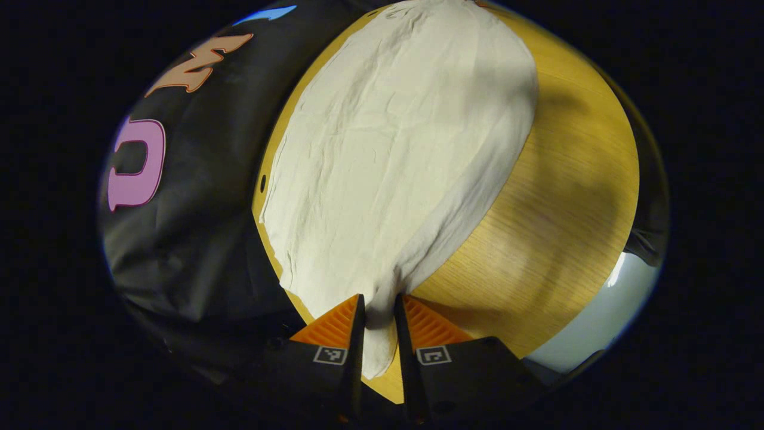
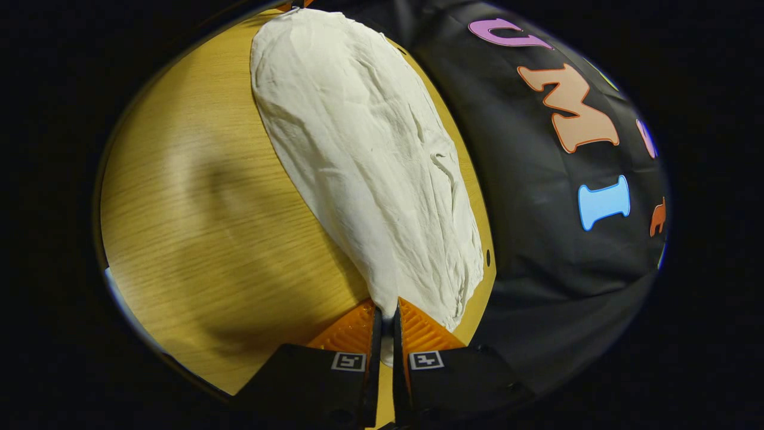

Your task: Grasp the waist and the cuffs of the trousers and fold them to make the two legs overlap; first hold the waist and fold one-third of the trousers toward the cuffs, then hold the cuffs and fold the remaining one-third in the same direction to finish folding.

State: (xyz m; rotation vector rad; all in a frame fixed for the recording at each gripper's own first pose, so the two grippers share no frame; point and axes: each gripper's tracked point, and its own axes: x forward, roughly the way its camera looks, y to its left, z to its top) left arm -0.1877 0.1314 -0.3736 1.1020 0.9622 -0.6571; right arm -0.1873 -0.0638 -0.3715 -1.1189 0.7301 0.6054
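Note:
Pale cream trousers (image 1: 388, 155) stretch away from me across the wooden table (image 1: 567, 197) in the left gripper view. My left gripper (image 1: 379, 307) is shut on one end of the cloth, which bunches between its fingers and hangs a little below them. In the right gripper view the same trousers (image 2: 370, 161) run along the table (image 2: 209, 227) near its edge. The right gripper (image 2: 387, 310) is shut on the other end of the garment, with a thin fold pinched between its fingers. The cloth is wrinkled and looks doubled, one layer over another.
Black booth cloth (image 1: 197, 227) hangs close behind the table's far edge, also seen as black booth cloth (image 2: 549, 239) in the right gripper view. A small dark hole (image 1: 262, 182) marks the tabletop near that edge. A pale floor patch (image 1: 603, 316) lies past the table's near side.

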